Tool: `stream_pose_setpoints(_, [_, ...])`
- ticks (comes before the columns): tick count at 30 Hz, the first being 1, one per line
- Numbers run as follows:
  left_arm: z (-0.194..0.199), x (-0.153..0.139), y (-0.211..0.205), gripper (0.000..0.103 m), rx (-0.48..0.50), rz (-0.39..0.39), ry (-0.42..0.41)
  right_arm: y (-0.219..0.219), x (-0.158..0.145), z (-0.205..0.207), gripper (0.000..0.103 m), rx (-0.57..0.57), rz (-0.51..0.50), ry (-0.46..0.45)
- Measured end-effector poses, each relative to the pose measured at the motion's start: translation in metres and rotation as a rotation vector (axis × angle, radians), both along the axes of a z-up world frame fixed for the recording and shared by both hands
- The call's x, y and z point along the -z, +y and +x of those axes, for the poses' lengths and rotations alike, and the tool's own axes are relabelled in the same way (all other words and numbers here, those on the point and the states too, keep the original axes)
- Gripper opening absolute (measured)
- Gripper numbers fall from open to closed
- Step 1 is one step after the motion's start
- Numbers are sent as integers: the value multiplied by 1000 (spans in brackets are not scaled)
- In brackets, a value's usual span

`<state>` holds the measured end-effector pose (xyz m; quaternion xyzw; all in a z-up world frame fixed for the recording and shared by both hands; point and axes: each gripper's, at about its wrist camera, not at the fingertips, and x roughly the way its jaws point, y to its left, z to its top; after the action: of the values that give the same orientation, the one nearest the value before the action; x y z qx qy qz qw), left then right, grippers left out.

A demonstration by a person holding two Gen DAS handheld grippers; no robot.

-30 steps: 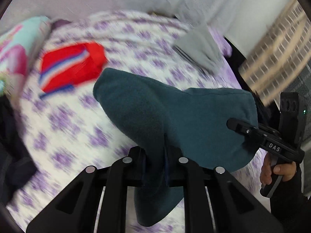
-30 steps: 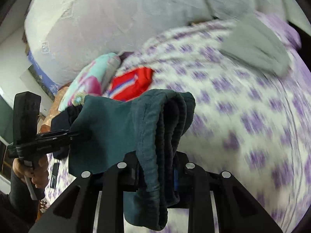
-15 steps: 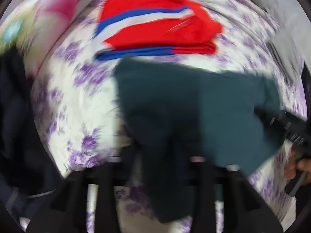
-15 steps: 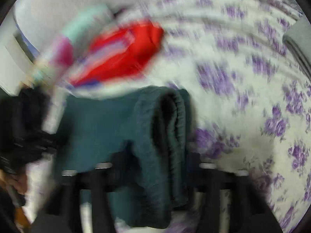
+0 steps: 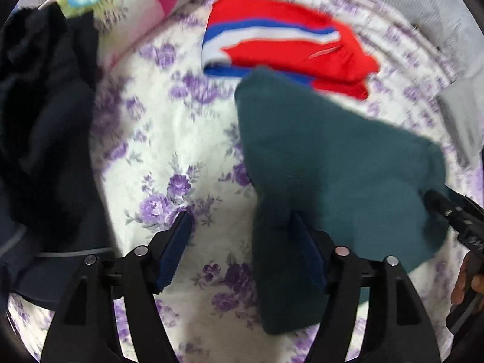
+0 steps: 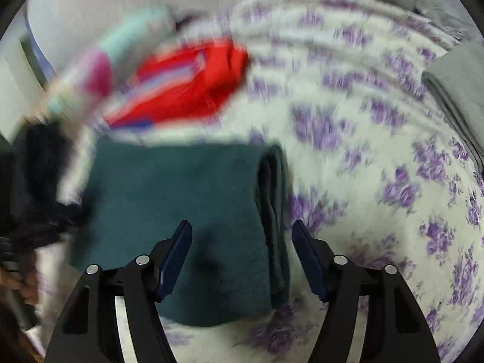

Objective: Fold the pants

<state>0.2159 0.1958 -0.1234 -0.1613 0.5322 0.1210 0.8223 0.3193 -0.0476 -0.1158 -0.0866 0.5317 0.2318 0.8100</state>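
Teal fleecy pants (image 6: 181,199) lie folded rectangular on floral bedsheet (image 6: 378,166)

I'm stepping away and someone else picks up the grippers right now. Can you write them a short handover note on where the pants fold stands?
Left gripper: jaws opening; edge of the folded teal pants lies between them, against the right pad, not pinched.
Right gripper: open, pads clear of the pants' folded edge between them.
Pants: lying in a folded bundle on the floral bedspread, just in front of the folded red striped garment.
Other items: dark clothes on the left, grey folded garment on the right.
Done: teal pants folded and set down.
Left: probably back both grippers away, tidy the bundle if needed.
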Motion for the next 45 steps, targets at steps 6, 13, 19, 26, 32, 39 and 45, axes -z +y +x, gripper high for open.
stream_pose_setpoints(6, [-7,-20,-9,77,-42,41,8,-23,-45,-24,76,80,123,-42])
stream_pose_setpoints(13, [-55,-79,-52,87,-24,137,-69,-40,-100,-87,87,101,162,-167])
stream_pose_setpoints(19, [-95,-104,-84,96,24,151,-80,-45,-120,-131,88,91,136,-185])
stream_pose_setpoints(26, [-125,-118,-100,97,48,157,-86,-49,-133,-175,92,87,119,-222])
stream_pose_setpoints(32, [-144,-123,-111,97,66,165,-76,-53,-145,-198,93,86,132,-245])
stream_pose_setpoints(39, [-158,-131,-119,97,76,166,-88,-59,-149,-215,93,99,128,-252])
stream_pose_setpoints(45, [-167,-139,-118,98,64,148,-106,-61,-151,-226,93,93,129,-253])
